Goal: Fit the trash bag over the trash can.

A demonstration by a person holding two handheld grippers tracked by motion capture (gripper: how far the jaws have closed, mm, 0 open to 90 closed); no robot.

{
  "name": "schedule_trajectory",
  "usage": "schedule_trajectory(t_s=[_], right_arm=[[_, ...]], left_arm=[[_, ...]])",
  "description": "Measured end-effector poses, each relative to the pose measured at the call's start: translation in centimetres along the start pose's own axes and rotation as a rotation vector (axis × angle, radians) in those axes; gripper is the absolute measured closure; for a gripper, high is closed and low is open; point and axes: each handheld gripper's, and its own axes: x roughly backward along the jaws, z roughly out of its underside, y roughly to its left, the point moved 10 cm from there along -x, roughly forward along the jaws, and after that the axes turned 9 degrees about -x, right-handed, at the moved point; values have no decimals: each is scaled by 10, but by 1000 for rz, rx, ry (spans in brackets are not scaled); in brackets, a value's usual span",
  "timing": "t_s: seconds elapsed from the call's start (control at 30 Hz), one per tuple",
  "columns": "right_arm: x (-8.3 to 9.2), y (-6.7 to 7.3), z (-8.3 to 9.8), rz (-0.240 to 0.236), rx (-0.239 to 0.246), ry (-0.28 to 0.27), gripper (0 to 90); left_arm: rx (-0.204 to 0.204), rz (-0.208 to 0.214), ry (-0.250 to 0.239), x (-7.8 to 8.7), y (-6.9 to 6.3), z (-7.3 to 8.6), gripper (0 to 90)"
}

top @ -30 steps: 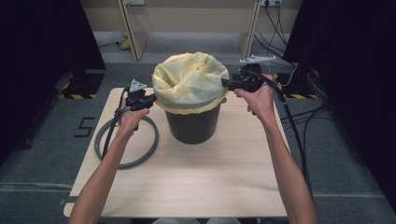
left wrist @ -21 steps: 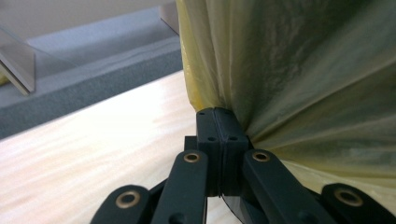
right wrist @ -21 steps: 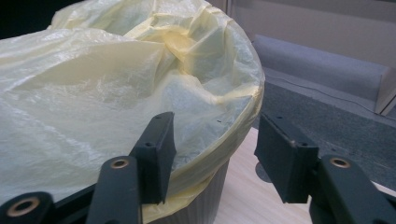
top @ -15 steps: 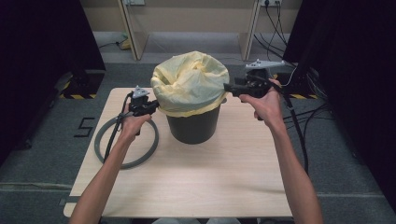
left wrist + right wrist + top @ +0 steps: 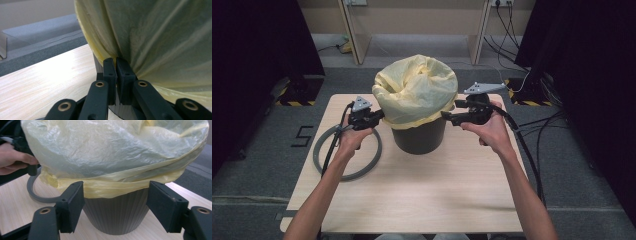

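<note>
Both hands have come down and in since the earlier frames, so my grippers now sit at the folded-over hem of the bag rather than up beside its puffed top.

Left gripper (image 5: 379, 116): jaws together, pinching a pleat of the yellow bin liner (image 5: 416, 90) just where it meets the bin wall; the film fans out from the pinch in tight creases.

Right gripper (image 5: 448, 115): jaws have just been opening and now stand wide apart, nothing pressed between them. From its own camera they frame the dark ribbed waste bin (image 5: 117, 212) and the liner's overhang, level with the hem, not touching it.

Bin stands upright near the middle of the wooden table (image 5: 422, 195), toward its far edge. Grey ring (image 5: 347, 152) lies flat on the table under my left hand, not fitted.

Status, as I judge it: liner is in and draped over the rim all round, but the top billows loosely above the bin. Left to do: right side needs a grip, overhang pulled down evenly, then presumably the ring goes over to hold it.
</note>
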Motion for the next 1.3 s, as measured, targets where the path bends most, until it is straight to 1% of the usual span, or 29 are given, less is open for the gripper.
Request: schedule_trajectory(t_s=[0.07, 0.1, 0.23, 0.3, 0.37, 0.5, 0.57, 0.63, 0.7, 0.8, 0.9, 1.0, 1.03, 1.13, 1.2, 1.23, 1.3], right_arm=[[-2, -3, 0, 9, -4, 7, 288], [-4, -4, 0, 10, -4, 7, 301], [-4, -6, -2, 21, 27, -2, 435], [-4, -6, -2, 21, 41, 5, 475], [-4, -8, -2, 26, 47, 17, 543], [-10, -10, -1, 22, 69, 31, 692], [-10, -12, -1, 26, 86, 25, 780], [-10, -15, 0, 14, 88, 20, 852], [-10, -17, 4, 5, 85, 29, 868], [-12, -23, 13, 9, 87, 55, 881], [-19, -33, 25, 11, 65, 73, 885], [-29, -42, 40, 16, 44, 102, 887], [-35, -44, 47, 12, 33, 118, 888], [-50, -48, 63, 10, 29, 154, 888], [-58, -51, 71, 10, 22, 172, 889], [-62, -52, 75, 12, 21, 182, 888], [-67, -55, 79, 9, 11, 189, 888]], left_arm=[[-1, 2, 0, 1, -1, 0, 855], [0, 4, -1, 1, -1, 1, 852], [-3, 10, 1, 2, -1, 1, 841], [-2, 13, -1, 2, -2, 0, 836], [1, 17, -3, 3, -2, 0, 832], [8, 24, -12, 4, -4, 0, 820], [9, 27, -15, 5, -4, 0, 817], [8, 29, -16, 6, -5, -1, 817], [6, 29, -17, 6, -5, -1, 821], [5, 23, -21, 6, -5, 0, 836], [3, 20, -17, 4, -6, 2, 849], [0, 13, -7, 0, -5, 5, 859], [-4, 9, -2, -1, -5, 6, 862], [-11, 0, 11, -4, -3, 9, 866], [-28, -16, 26, -8, -1, 13, 870], [-29, -20, 33, -11, 0, 15, 871], [-10, -14, 39, -17, 1, 18, 871]])
